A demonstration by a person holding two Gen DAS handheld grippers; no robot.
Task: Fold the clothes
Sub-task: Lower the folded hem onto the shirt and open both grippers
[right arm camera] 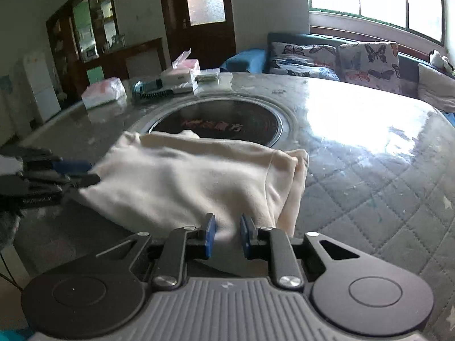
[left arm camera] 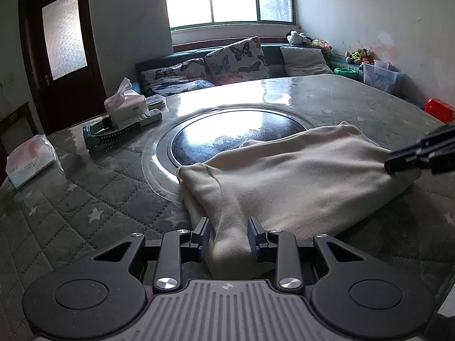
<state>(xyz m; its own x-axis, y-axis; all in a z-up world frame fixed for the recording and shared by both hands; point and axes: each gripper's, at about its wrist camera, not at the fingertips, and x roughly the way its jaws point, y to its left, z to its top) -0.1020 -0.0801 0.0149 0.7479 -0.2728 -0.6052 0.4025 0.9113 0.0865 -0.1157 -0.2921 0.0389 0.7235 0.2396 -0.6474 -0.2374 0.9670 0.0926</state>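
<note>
A cream garment (left arm camera: 287, 182) lies folded in a thick bundle on the quilted table cover, partly over the round dark glass inset (left arm camera: 236, 136). My left gripper (left arm camera: 229, 228) has its jaws partly apart around the garment's near corner, and cloth fills the gap. My right gripper (right arm camera: 227, 227) stands the same way at the other corner of the garment (right arm camera: 182, 182), with cloth between its blue pads. Each gripper shows in the other's view: the right one at the far right edge (left arm camera: 398, 160), the left one at the left edge (right arm camera: 85, 174).
Tissue packs (left arm camera: 28, 160) (left arm camera: 125, 105), a remote and a dark brush (left arm camera: 111, 136) lie at the table's far left. A sofa with butterfly cushions (left arm camera: 236, 58) stands behind the table under the window. A door (left arm camera: 61, 54) is at left.
</note>
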